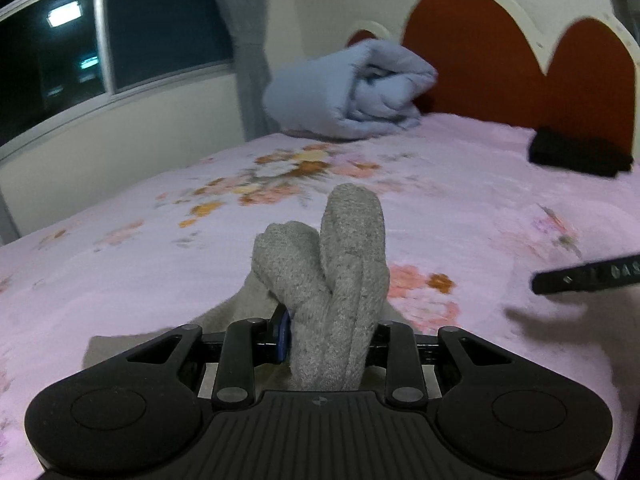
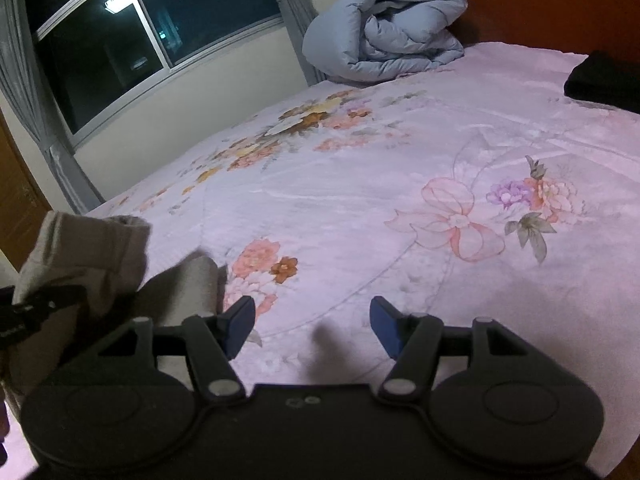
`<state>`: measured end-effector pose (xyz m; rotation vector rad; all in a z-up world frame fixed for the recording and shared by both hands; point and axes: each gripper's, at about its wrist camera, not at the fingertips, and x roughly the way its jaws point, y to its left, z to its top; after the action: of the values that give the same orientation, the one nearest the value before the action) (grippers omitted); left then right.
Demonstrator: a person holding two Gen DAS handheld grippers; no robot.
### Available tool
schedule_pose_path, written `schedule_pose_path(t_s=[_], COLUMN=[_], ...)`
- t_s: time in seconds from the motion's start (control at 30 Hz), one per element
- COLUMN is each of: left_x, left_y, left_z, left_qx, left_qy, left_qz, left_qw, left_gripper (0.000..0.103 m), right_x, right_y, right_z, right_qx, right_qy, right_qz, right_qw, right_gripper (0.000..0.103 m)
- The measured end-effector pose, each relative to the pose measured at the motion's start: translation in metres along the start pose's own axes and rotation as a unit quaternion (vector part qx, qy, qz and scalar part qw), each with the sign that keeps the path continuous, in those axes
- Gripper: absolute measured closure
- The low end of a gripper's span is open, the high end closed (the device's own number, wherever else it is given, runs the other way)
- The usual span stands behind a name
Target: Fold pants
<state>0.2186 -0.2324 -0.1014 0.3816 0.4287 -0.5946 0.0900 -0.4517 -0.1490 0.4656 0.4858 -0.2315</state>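
The left gripper (image 1: 328, 340) is clamping a thick bunch of the grey pants (image 1: 340, 272), its jaws closed in on the fabric from both sides, with a blue pad (image 1: 283, 338) showing at the left edge of the bunch. The cloth is standing up out of the jaws in two rounded folds, and more of it is trailing down to the left onto the bed cover. In the right wrist view the same pants (image 2: 92, 256) are hanging bunched at the left edge, gathered around the dark tip of the left gripper (image 2: 36, 308), with a flap lying on the cover just beside the right gripper's left finger.

The right gripper (image 2: 312, 324) is standing about half open over the cover, its two blue pads (image 2: 384, 326) well apart and nothing sitting between them. Its dark fingertip is poking into the left wrist view at the right edge (image 1: 584, 276).

Everything is lying on a pink floral bed cover (image 2: 400, 200). At the far end a rolled pale blue quilt (image 2: 384, 28) is resting against the red headboard (image 1: 480, 52), and a dark folded item (image 1: 580, 152) is lying near the far right corner. A dark window (image 2: 140, 44) with grey curtains (image 2: 20, 80) is filling the wall on the left
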Motion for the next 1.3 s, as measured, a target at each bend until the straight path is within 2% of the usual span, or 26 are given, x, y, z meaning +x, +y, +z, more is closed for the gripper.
schedule_pose_path(t_s=[0.13, 0.27, 0.43, 0.47, 0.5, 0.57, 0.6, 0.63, 0.67, 0.73, 0.8, 0.87, 0.93, 1.0, 1.07, 1.13, 1.2, 1.3], left_x=[0.007, 0.0, -0.005, -0.006, -0.005, 0.005, 0.005, 0.0, -0.005, -0.03, -0.055, -0.073, -0.08, -0.082, -0.085, -0.099, -0.107, -0.119], left_y=[-0.018, -0.023, -0.02, -0.025, -0.029, -0.037, -0.038, -0.039, -0.038, -0.027, -0.009, 0.018, 0.051, 0.087, 0.112, 0.136, 0.151, 0.174], left_z=[-0.014, -0.022, -0.014, -0.015, -0.017, -0.024, -0.027, -0.031, -0.032, -0.033, -0.032, -0.035, -0.04, -0.05, -0.06, -0.068, -0.073, -0.085], left_qx=[0.02, 0.064, 0.123, 0.146, 0.166, 0.175, 0.164, 0.146, 0.127, 0.072, 0.019, -0.043, -0.12, -0.217, -0.276, -0.313, -0.323, -0.344], left_qy=[0.015, 0.002, -0.023, -0.027, -0.024, 0.022, 0.03, 0.025, 0.018, -0.026, -0.057, -0.069, -0.056, -0.042, -0.038, -0.059, -0.057, -0.056], left_qz=[0.005, 0.022, 0.053, 0.063, 0.062, 0.028, 0.019, 0.022, 0.023, 0.028, 0.018, 0.016, 0.002, -0.008, 0.024, 0.043, 0.069, 0.085], left_qw=[0.9997, 0.9977, 0.9908, 0.987, 0.9839, 0.9839, 0.9858, 0.9888, 0.9915, 0.9966, 0.998, 0.9965, 0.9911, 0.9752, 0.9601, 0.9469, 0.9421, 0.9333], left_gripper=[0.074, 0.074, 0.074, 0.073, 0.073, 0.068, 0.066, 0.056, 0.032, 0.005, 0.005, 0.004, 0.004, 0.004, 0.005, 0.005, 0.004, 0.004], right_x=[0.0, -0.001, 0.0, -0.001, -0.002, -0.002, -0.003, -0.003, -0.005, -0.01, -0.015, -0.019, -0.021, -0.021, -0.019, -0.015, -0.008, 0.003], right_y=[-0.012, -0.022, -0.022, -0.021, -0.021, -0.02, -0.02, -0.02, -0.019, -0.017, -0.016, -0.012, -0.002, 0.02, 0.05, 0.086, 0.122, 0.165], right_z=[0.0, 0.001, 0.001, 0.0, 0.0, 0.0, 0.001, 0.002, 0.003, 0.005, 0.007, 0.008, 0.011, 0.014, 0.015, 0.014, 0.01, 0.001], right_qx=[0.014, 0.029, 0.025, 0.022, 0.022, 0.022, 0.023, 0.023, 0.022, 0.012, 0.0, -0.009, -0.022, -0.036, -0.064, -0.104, -0.14, -0.192], right_qy=[-0.001, -0.002, 0.0, -0.001, -0.002, -0.003, -0.003, -0.004, -0.004, -0.009, -0.011, -0.015, -0.018, -0.027, -0.025, -0.022, -0.016, -0.006], right_qz=[-0.001, -0.002, 0.003, 0.004, 0.004, 0.001, 0.0, -0.001, -0.003, -0.006, -0.011, -0.015, -0.006, 0.027, 0.06, 0.097, 0.122, 0.142], right_qw=[1.0, 1.0, 1.0, 1.0, 1.0, 1.0, 1.0, 1.0, 1.0, 1.0, 1.0, 1.0, 1.0, 0.999, 0.996, 0.99, 0.982, 0.971], right_gripper=[0.047, 0.047, 0.045, 0.045, 0.045, 0.045, 0.045, 0.045, 0.045, 0.045, 0.045, 0.044, 0.045, 0.045, 0.046, 0.046, 0.046, 0.049])
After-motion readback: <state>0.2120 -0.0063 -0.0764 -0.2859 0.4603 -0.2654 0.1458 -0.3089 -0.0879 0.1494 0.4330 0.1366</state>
